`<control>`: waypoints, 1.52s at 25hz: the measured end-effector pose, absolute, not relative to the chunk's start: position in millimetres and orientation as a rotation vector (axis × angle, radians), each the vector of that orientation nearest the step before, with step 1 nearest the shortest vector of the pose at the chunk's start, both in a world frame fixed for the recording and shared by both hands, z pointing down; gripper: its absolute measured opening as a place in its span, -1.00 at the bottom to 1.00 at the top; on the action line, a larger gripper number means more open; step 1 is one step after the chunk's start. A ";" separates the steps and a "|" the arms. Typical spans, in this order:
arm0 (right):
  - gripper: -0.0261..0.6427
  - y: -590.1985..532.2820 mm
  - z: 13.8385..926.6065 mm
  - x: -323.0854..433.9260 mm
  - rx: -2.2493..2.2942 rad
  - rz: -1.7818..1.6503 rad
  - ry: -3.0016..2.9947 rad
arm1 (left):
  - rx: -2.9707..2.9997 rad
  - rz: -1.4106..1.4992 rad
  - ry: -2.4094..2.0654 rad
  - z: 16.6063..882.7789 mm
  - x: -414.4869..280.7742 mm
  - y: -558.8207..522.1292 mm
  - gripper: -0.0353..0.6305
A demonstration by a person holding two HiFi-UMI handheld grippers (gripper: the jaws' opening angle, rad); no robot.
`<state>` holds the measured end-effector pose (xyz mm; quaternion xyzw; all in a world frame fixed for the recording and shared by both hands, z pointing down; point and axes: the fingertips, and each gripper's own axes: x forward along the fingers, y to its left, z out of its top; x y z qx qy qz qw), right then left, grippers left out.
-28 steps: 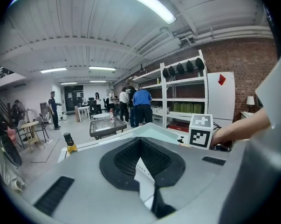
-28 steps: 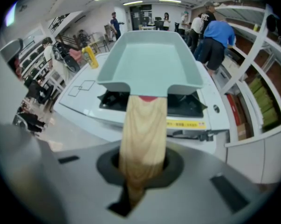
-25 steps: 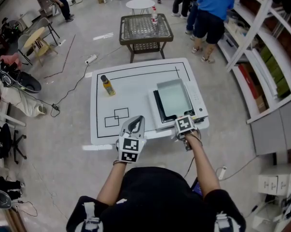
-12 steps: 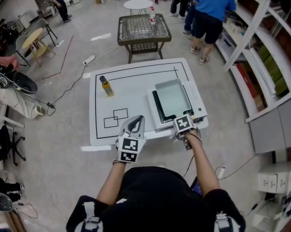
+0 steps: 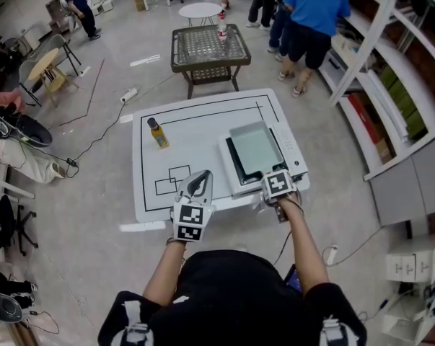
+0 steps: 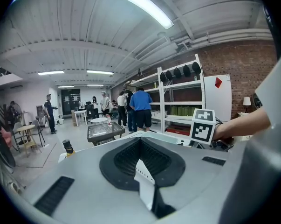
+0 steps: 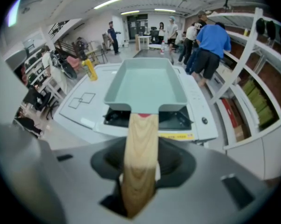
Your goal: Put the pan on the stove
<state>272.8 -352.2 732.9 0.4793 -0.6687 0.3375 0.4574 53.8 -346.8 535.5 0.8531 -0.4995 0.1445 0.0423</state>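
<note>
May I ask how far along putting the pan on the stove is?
Done: the pale green rectangular pan sits on the white stove. In hand: jaws of the right gripper have just been opening, the wooden handle between them. Left: drawing that gripper clear.

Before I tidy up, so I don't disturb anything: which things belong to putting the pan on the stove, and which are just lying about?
Job: pan; stove under it.
Lying about: yellow bottle on the white table; drink bottle on the side table.

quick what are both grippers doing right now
left gripper: closed, holding nothing
right gripper: open, jaws have just been opening; the pan handle lies between them, not gripped
</note>
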 end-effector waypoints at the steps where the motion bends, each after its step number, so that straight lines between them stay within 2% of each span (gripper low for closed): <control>1: -0.43 -353.9 731.6 273.4 1.192 0.833 -1.661 | 2.614 0.444 -1.525 535.5 54.5 -347.8 -0.82; 8: -0.40 -350.9 697.6 264.1 1.290 0.841 -1.763 | 2.652 0.448 -1.492 526.4 50.8 -343.4 -0.82; 17: -0.40 -344.5 607.6 251.5 1.498 0.749 -1.944 | 2.696 0.445 -1.438 514.7 47.0 -333.3 -0.82; 19: -0.46 -342.5 588.6 245.1 1.540 0.734 -2.014 | 2.712 0.444 -1.425 510.3 47.6 -331.0 -0.82; 24: -0.76 -338.1 544.5 237.3 1.693 0.527 -2.104 | 2.741 0.387 -1.433 492.5 43.1 -327.6 -0.82; 38: -0.82 -306.0 494.8 217.7 1.839 0.296 -2.236 | 2.777 0.349 -1.392 480.9 37.5 -320.6 -0.82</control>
